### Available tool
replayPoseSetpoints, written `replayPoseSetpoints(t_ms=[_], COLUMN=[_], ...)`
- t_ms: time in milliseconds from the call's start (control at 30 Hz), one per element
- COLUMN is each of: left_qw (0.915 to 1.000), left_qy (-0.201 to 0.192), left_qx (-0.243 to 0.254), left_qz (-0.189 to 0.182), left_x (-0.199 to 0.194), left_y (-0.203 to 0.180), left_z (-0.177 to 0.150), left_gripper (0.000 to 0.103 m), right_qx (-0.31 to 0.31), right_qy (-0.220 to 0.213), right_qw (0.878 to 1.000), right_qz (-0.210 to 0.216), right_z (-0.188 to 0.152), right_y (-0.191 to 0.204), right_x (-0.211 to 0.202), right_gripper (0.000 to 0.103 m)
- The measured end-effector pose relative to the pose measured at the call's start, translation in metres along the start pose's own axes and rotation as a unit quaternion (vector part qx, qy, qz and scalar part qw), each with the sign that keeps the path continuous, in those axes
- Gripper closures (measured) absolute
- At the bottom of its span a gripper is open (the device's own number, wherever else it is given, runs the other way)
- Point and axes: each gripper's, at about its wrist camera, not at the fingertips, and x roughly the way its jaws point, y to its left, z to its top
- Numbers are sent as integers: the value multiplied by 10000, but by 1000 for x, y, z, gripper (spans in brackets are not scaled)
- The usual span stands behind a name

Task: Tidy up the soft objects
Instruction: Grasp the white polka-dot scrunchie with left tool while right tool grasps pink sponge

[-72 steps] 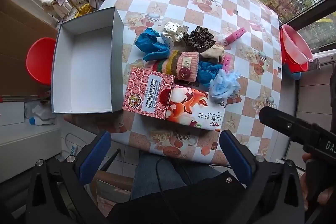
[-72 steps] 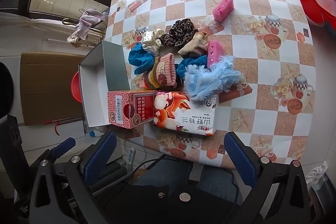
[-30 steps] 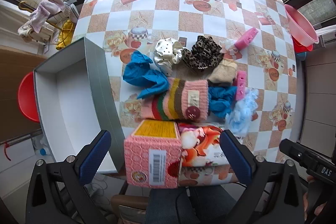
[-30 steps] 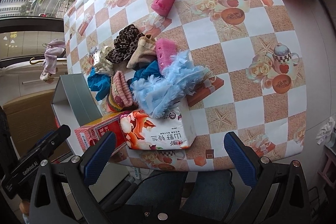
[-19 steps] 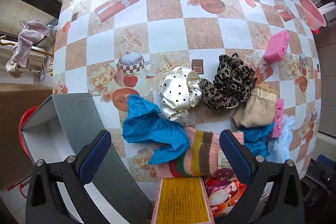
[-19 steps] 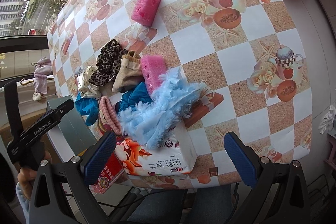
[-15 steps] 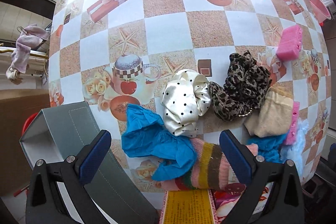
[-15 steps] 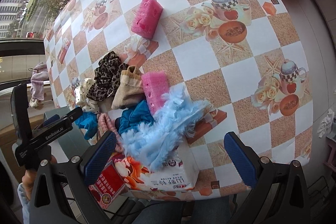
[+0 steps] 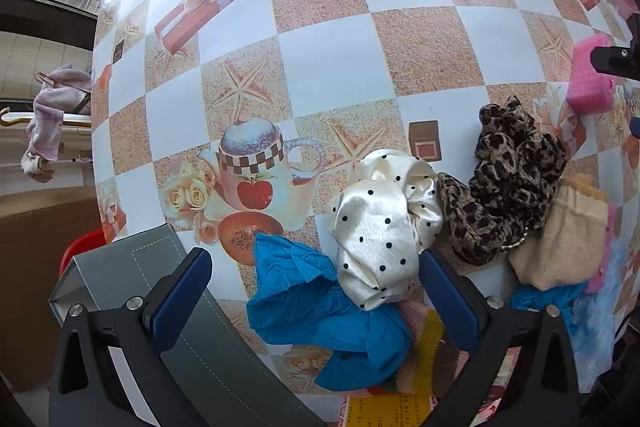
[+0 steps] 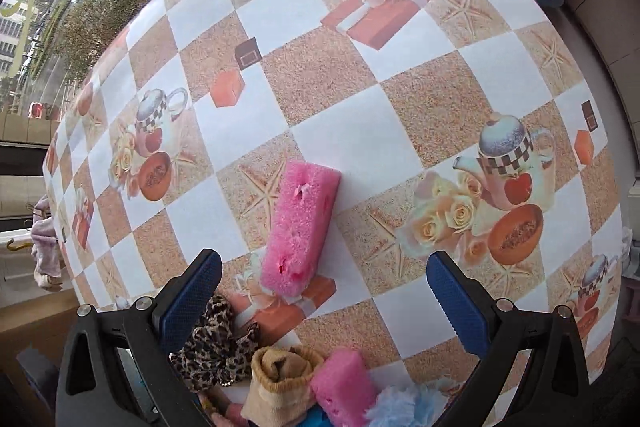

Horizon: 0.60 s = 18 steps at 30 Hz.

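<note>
Right wrist view: the right tongs [image 10: 320,287], spread wide and empty, have closed in on the pink sponge [image 10: 299,227] lying apart on the table [image 10: 420,99]. Left tongs [image 9: 316,291], also spread, have dropped over the polka-dot scrunchie [image 9: 380,227] and blue cloth [image 9: 320,307], so both pickups look imminent.

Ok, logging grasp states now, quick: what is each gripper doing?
Left gripper: open, empty, over the blue cloth.
Right gripper: open, empty, near the pink sponge.
</note>
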Motion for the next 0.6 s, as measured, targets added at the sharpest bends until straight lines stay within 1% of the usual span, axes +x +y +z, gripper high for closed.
replayPoseSetpoints(t_ms=[33,100,133,167,200,233,300,367,433,500,600], left_qw=[10000,10000,10000,10000,9999,9999,9999,9998,9998,9997,9993], left_qy=[28,64,56,50,44,30,1,-4,2,5,35], left_qx=[9,12,23,42,63,79,107,123,112,83,-19], left_qz=[-24,-43,-48,-53,-76,-81,-112,-148,-180,-246,-381], left_x=[4,7,7,8,9,7,6,5,5,7,11], left_y=[0,1,1,1,2,1,-1,-5,-7,-8,-8], left_z=[1,2,-1,-1,-1,0,3,6,8,11,16], left_gripper=[0,0,0,0,0,0,0,0,0,0,0], right_qx=[67,245,432,625,768,910,1064,983,833,669,452], right_qy=[29,39,3,21,65,52,-34,-77,-134,-107,-24], right_qw=[9999,9988,9983,9971,9951,9937,9934,9948,9964,9977,9989], right_qz=[-86,-418,-386,-439,-617,-660,-420,-249,-113,29,101], right_z=[1,-1,-4,-7,-10,-12,-15,-13,-8,-2,4], right_y=[-6,-26,-41,-56,-70,-83,-101,-104,-99,-88,-69], right_x=[6,10,8,5,3,-1,-10,-16,-19,-16,-4], right_gripper=[0,0,0,0,0,0,0,0,0,0,0])
